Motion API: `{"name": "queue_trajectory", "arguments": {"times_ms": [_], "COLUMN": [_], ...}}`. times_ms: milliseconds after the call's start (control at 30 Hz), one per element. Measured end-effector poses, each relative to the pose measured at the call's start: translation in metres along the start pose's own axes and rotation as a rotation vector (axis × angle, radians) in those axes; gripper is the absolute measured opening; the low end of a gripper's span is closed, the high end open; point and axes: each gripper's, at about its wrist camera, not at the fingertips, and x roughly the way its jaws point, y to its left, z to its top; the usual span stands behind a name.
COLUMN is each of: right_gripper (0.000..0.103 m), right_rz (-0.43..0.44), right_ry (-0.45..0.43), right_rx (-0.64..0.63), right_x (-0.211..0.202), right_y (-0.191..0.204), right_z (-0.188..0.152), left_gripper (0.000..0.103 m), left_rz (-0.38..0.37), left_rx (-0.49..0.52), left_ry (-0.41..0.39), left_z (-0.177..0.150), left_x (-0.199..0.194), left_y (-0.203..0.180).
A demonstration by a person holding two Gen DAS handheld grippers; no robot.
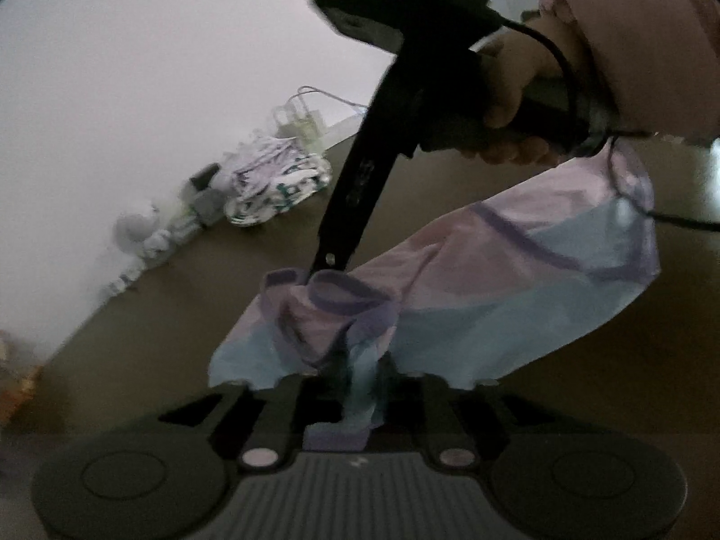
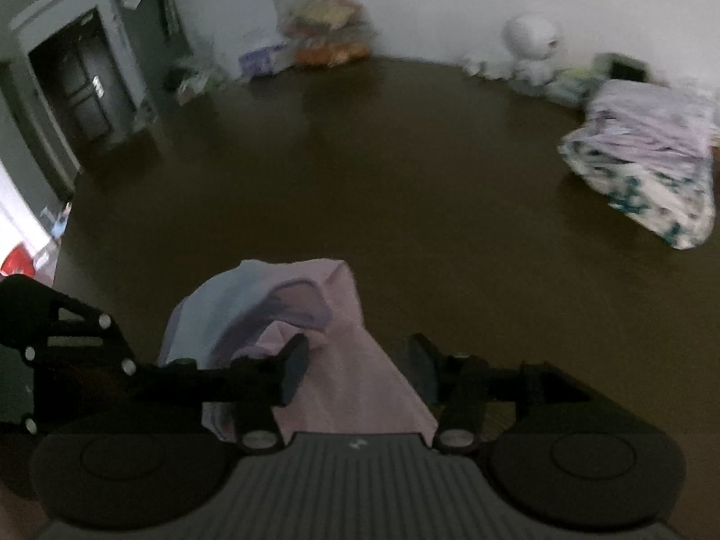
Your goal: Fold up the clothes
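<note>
Fabric of the pink-and-blue garment (image 1: 495, 288) looks soft, light, droopy, best pinched at hems; left gripper (image 1: 360, 387) clamps it, right gripper (image 2: 360, 364) stands wide around it.

Black claw (image 2: 355, 369), silver screws, pink sleeve (image 1: 630, 22)

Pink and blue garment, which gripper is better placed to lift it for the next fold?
Left, probably: the left gripper pinches the garment; the right gripper has open jaws around it.
</note>
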Motion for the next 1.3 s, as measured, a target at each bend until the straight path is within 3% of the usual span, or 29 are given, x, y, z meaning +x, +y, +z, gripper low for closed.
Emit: {"name": "queue_trajectory", "arguments": {"times_ms": [33,100,200,267,333,400,533,600,667,867,900,1000,1100,1167,1300], "right_gripper": [0.052,0.053,0.053,0.053,0.050,0.049,0.043,0.031,0.008,0.005,0.005,0.015,0.035,0.045,0.067], "right_rz": [-0.008,-0.010,0.008,0.043,0.076,0.068,-0.008,-0.030,-0.030,-0.039,-0.032,0.003,0.002,-0.015,-0.074], "right_ry": [-0.013,-0.064,-0.155,-0.171,-0.139,-0.078,0.049,0.091,0.109,0.091,0.085,0.020,-0.038,-0.065,-0.112], "right_rx": [0.021,0.081,0.187,0.223,0.254,0.259,0.244,0.261,0.289,0.326,0.334,0.364,0.349,0.332,0.319], "right_x": [-0.008,-0.021,-0.037,-0.031,-0.015,0.005,0.035,0.043,0.044,0.022,0.019,0.001,-0.026,-0.046,-0.084], "right_y": [-0.005,-0.009,-0.011,-0.002,0.011,0.022,0.034,0.035,0.031,0.018,0.015,0.011,0.015,0.018,0.027], "right_z": [-0.003,-0.004,-0.002,0.009,0.021,0.034,0.045,0.043,0.037,0.017,0.013,0.007,-0.001,-0.010,-0.042], "left_gripper": [0.041,0.050,0.050,0.047,0.020,0.011,0.010,0.007,0.007,0.023,0.028,0.029,0.024,0.015,0.014], "left_rz": [-0.030,-0.080,-0.084,-0.091,-0.098,-0.104,-0.118,-0.130,-0.149,-0.214,-0.214,-0.207,-0.212,-0.264,-0.369], "left_rx": [-0.018,-0.086,-0.180,-0.187,-0.191,-0.195,-0.203,-0.202,-0.191,-0.252,-0.281,-0.332,-0.361,-0.311,-0.203], "left_ry": [-0.009,-0.053,-0.097,-0.074,-0.047,-0.019,0.036,0.047,0.046,0.007,-0.012,-0.028,-0.023,0.009,0.050], "left_z": [0.001,0.000,0.001,-0.001,-0.003,-0.004,-0.008,-0.009,-0.007,-0.003,0.000,0.012,0.024,0.032,0.039], "left_x": [-0.004,-0.022,-0.035,-0.025,-0.013,-0.002,0.021,0.029,0.031,0.018,0.014,0.022,0.037,0.054,0.083], "left_y": [0.004,0.023,0.051,0.054,0.055,0.057,0.060,0.059,0.058,0.083,0.094,0.123,0.148,0.148,0.129]}}
